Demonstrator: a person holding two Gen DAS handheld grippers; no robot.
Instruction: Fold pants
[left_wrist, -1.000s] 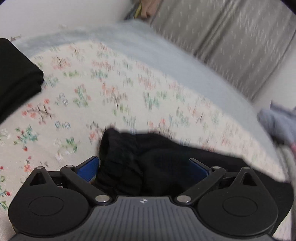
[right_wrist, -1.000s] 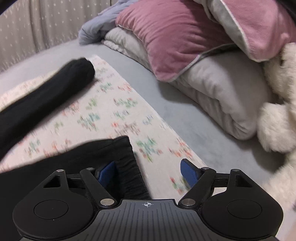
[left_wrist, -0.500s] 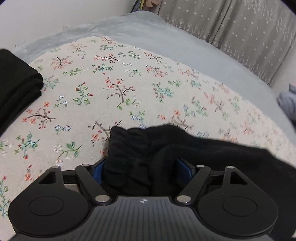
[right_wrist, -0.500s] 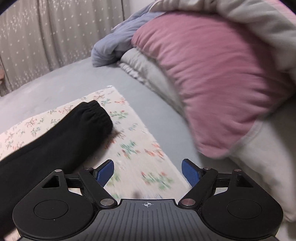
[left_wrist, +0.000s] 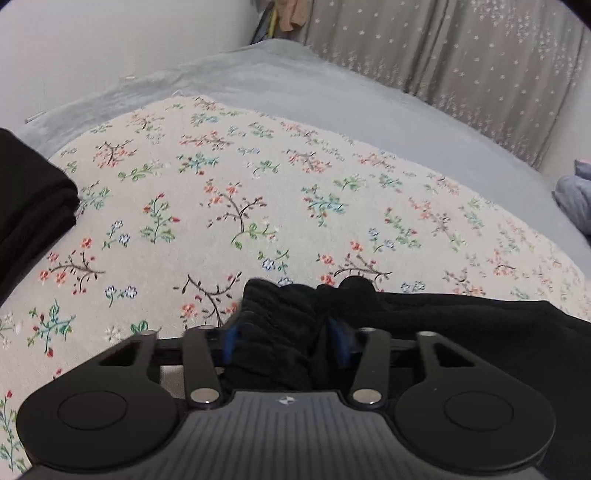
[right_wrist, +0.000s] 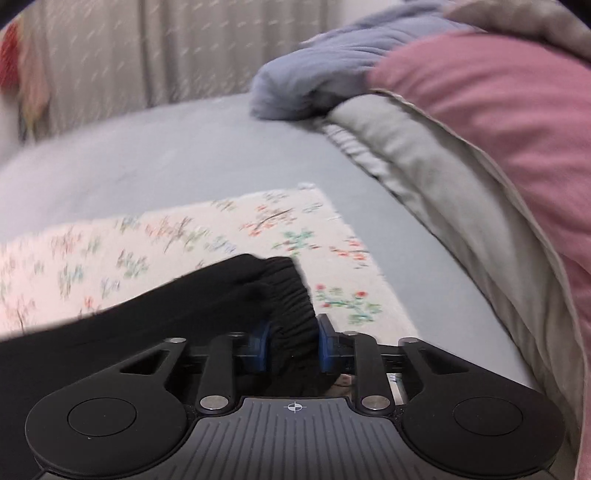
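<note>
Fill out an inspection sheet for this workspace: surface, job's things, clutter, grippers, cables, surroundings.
Surface: floral cloth spread on a grey bed.
Job's things: black pants lying on the cloth, elastic ends bunched at both grippers.
Clutter: folded black pile at the cloth's left edge.
Grippers: left gripper and right gripper have just been closing; each now pinches a ribbed end of the pants.
Cables: nothing seen.
Surroundings: curtain, white wall, pink pillow, blue blanket.
</note>
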